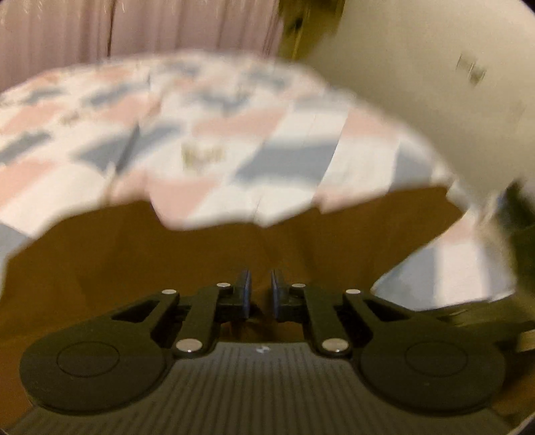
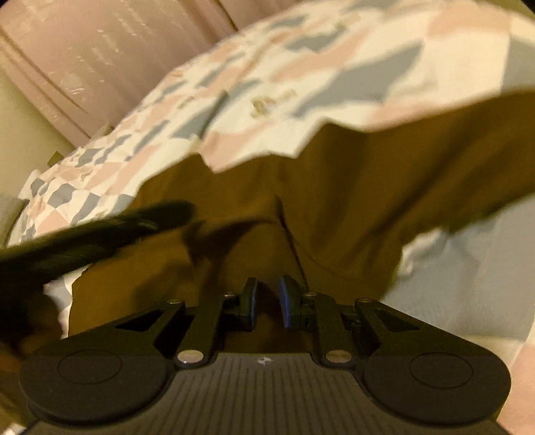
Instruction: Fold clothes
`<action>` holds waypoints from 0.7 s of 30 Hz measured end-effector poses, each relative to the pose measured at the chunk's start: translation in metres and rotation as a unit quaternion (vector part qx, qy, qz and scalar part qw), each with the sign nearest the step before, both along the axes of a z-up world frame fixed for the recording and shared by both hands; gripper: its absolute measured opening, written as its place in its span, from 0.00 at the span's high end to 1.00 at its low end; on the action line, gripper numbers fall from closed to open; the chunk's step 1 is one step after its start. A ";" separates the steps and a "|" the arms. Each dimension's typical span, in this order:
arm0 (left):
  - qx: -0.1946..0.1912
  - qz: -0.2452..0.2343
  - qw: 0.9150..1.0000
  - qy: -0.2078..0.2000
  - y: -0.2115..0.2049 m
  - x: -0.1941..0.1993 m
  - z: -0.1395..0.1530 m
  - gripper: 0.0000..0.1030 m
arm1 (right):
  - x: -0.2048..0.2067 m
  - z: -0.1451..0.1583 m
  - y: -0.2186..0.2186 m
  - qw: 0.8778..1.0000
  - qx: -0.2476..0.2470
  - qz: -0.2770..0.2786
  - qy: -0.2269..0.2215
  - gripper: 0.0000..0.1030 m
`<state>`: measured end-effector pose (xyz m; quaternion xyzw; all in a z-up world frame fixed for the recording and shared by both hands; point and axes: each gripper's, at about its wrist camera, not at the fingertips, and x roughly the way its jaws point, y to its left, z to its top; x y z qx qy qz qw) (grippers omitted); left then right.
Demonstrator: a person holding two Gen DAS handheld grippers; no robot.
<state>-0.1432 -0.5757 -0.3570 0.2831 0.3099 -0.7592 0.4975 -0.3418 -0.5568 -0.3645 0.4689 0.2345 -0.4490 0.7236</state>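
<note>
A garment (image 1: 234, 247) is lying spread on a patterned bedcover (image 1: 207, 134), which is reaching past it on the far side and at both flanks. The left gripper (image 1: 260, 291) is sitting over the near part of the garment, and the right gripper (image 2: 267, 301) is doing likewise in its own view. Behind the bedcover a curtain (image 1: 133, 26) is hanging, with a wall (image 1: 418, 83) standing to its right. A blurred dark shape (image 2: 93, 231) is reaching in from the left over the garment's edge.
</note>
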 end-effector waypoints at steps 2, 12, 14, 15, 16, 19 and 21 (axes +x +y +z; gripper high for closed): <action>0.022 0.019 0.999 -0.018 -0.006 -0.003 -0.018 0.94 | -0.004 -0.003 -0.001 1.000 0.008 0.001 -0.005 0.82; 0.004 0.036 0.999 -0.040 0.018 -0.010 0.003 0.94 | -0.002 -0.015 0.000 0.998 0.031 0.042 -0.027 0.81; 0.023 0.001 0.994 -0.107 0.017 -0.031 -0.021 0.93 | -0.013 -0.008 -0.003 0.997 0.040 0.039 -0.055 0.79; 0.018 -0.001 0.991 -0.132 0.018 -0.036 -0.028 0.93 | -0.022 -0.002 -0.004 0.996 0.039 0.034 -0.067 0.78; 0.018 0.009 0.991 -0.135 0.019 -0.035 -0.027 0.93 | -0.036 0.007 -0.004 0.997 0.031 0.023 -0.074 0.79; 0.012 0.050 0.989 -0.137 0.026 -0.027 -0.014 0.91 | -0.108 0.028 -0.010 0.995 0.013 -0.060 -0.075 0.68; -0.007 0.072 0.986 -0.149 0.039 -0.024 0.004 0.91 | -0.177 0.033 -0.016 0.985 0.009 -0.161 -0.067 0.63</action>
